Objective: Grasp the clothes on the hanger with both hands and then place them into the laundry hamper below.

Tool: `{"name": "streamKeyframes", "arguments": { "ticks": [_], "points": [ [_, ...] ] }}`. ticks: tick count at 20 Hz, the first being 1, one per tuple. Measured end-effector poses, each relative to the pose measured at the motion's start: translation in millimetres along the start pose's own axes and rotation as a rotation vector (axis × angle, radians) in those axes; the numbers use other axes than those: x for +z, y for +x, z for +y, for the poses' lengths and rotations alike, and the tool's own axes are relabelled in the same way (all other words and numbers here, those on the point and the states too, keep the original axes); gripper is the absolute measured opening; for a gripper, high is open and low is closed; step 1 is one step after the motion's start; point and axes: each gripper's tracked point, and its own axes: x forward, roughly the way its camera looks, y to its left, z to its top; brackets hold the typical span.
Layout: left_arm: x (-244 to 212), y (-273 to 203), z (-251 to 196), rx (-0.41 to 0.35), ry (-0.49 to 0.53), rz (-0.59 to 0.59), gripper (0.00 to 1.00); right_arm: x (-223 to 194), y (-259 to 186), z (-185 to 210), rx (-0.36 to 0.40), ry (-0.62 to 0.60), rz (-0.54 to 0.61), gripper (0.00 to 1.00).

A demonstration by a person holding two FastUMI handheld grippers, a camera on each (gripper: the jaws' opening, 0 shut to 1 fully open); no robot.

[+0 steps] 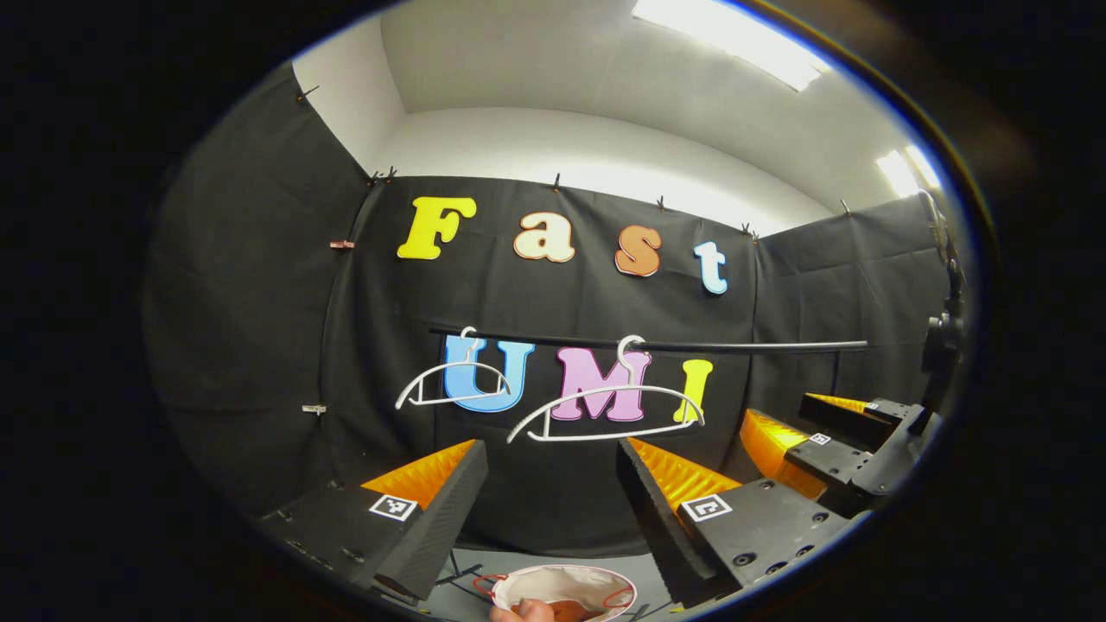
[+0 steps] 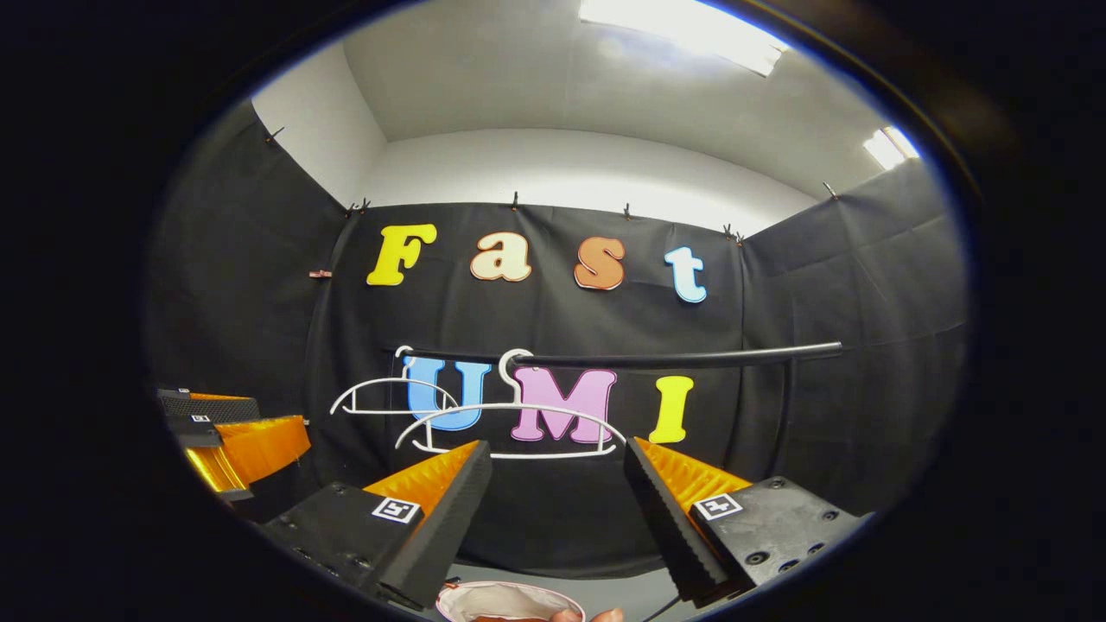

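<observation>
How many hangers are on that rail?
2. A smaller-looking white hanger hangs near the left end of the black rail; a second white hanger hangs toward the middle. Both are bare. No others show.

A black rail (image 1: pixel 657 345) carries two bare white hangers (image 1: pixel 605 413); the white hamper (image 1: pixel 566 587) sits on the grey floor (image 1: pixel 471 566).

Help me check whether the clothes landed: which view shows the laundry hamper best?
The left gripper view: the hamper shows its whole white rim, with something orange inside. The right gripper view catches just the rim's top arc at the bottom edge.
</observation>
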Motion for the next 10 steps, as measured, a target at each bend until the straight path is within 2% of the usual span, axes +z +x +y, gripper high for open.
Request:
{"name": "streamKeyframes", "arguments": {
  "ticks": [5,10],
  "points": [
    [0.4,5.8,-0.3,-0.009,-0.013,-0.014,0.95,2.7,4.3,-1.2,-0.015,0.019,-0.011,0.99],
    [-1.5,10.6,14.7,0.015,0.006,-0.013,0.95,0.1,7.9,1.4,-0.012,0.02,-0.013,0.98]
  ]
}}
